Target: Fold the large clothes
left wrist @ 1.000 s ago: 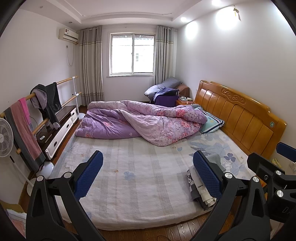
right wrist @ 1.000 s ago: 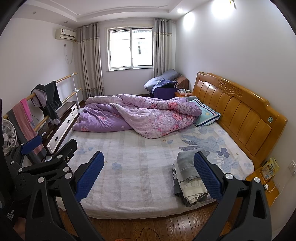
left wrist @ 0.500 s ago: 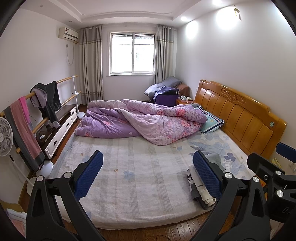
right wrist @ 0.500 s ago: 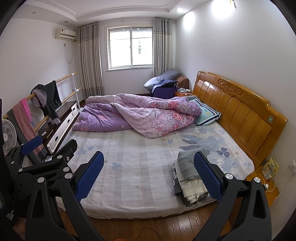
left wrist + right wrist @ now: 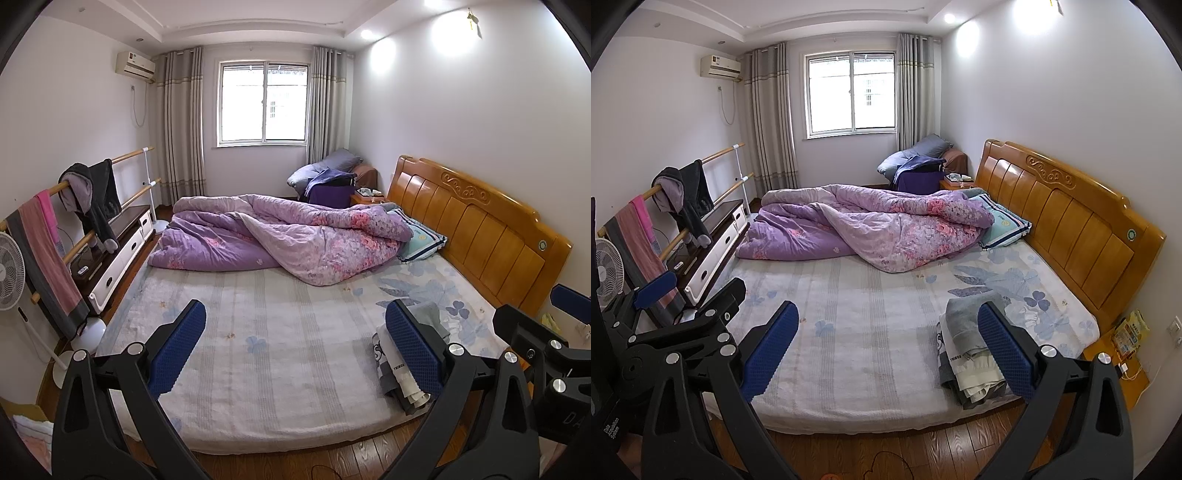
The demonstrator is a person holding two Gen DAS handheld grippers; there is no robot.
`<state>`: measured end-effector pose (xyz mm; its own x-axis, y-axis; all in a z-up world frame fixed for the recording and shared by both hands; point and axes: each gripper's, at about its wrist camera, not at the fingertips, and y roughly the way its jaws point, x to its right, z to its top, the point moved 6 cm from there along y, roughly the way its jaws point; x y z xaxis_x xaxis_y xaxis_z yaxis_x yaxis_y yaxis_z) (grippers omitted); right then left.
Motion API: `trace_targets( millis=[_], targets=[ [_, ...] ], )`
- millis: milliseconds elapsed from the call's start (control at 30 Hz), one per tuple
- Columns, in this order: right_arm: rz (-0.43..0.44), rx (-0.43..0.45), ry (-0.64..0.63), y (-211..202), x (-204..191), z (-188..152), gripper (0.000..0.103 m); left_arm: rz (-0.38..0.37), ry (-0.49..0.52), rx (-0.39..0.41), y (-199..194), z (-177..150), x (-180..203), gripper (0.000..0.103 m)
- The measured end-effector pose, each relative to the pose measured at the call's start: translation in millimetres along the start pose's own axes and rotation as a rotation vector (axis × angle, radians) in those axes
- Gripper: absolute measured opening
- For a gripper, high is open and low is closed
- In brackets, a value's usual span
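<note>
A stack of folded clothes point(image 5: 967, 350), grey on top with white and dark pieces under it, lies at the near right corner of the bed point(image 5: 871, 332); the left wrist view shows the same stack point(image 5: 395, 365) partly behind a finger. My left gripper point(image 5: 293, 347) hangs open above the bed's near edge with nothing between its blue pads. My right gripper point(image 5: 886, 347) is open too and empty, held beside it, its right finger over the stack. Dark and pink clothes point(image 5: 92, 199) hang on a wooden rail at the left.
A crumpled purple duvet point(image 5: 280, 240) covers the far half of the bed, with a pillow point(image 5: 421, 240) by the wooden headboard point(image 5: 480, 229). A white fan point(image 5: 11, 273) and low cabinet point(image 5: 118, 247) stand left. A nightstand point(image 5: 1123, 358) sits at the right. Wooden floor runs below.
</note>
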<state>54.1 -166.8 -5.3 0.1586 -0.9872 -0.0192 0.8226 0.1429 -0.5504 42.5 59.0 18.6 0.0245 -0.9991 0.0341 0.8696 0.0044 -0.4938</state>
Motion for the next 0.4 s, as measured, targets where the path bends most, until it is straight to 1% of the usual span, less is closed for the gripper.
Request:
trace_targets(
  millis=[100, 400],
  targets=[
    [0.002, -0.002, 0.001, 1.0, -1.4, -1.2, 0.094, -0.002, 0.000, -0.001, 0.7, 0.3, -0.5, 0.098],
    [0.005, -0.016, 0.004, 2.4, -2.2, -7.0, 0.094, -0.003, 0.005, -0.022, 0.8, -15.4, -8.7, 0.098]
  ],
)
